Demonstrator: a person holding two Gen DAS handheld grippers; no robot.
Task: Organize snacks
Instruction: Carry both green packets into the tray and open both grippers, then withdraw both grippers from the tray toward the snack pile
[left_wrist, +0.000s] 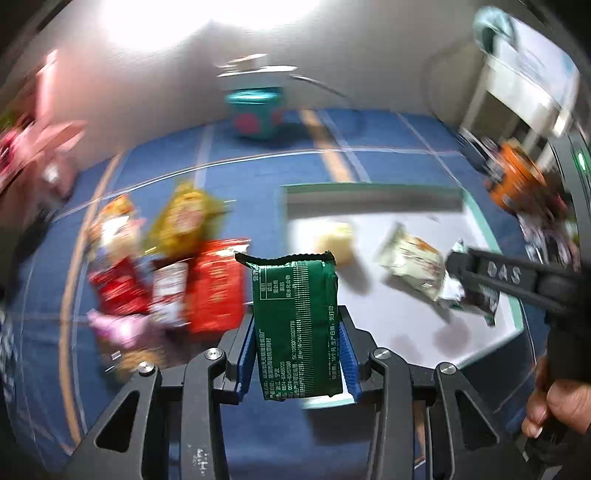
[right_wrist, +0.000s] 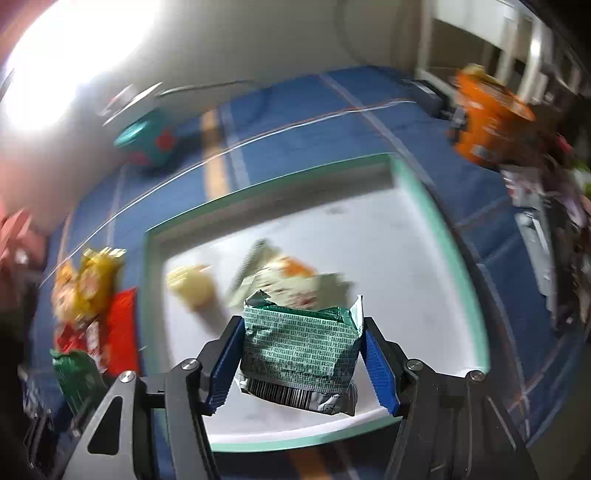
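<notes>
left tool (left_wrist: 297, 354): clamped on glossy dark-green packet (left_wrist: 295, 325) | right tool (right_wrist: 301, 354): clamped on crinkled pale-green foil packet (right_wrist: 299, 350) | person's hand (left_wrist: 561, 402) seen only in left view | white tray (right_wrist: 406, 258), mint-rimmed

My left wrist camera looks steeply down along its fingers from close above the blue cloth (left_wrist: 258, 162), with the white tray (left_wrist: 406, 325) off to its right. My right wrist camera looks down over that same tray (right_wrist: 424, 258), close in. Both share the teal tin (left_wrist: 255, 114) by the wall.
</notes>
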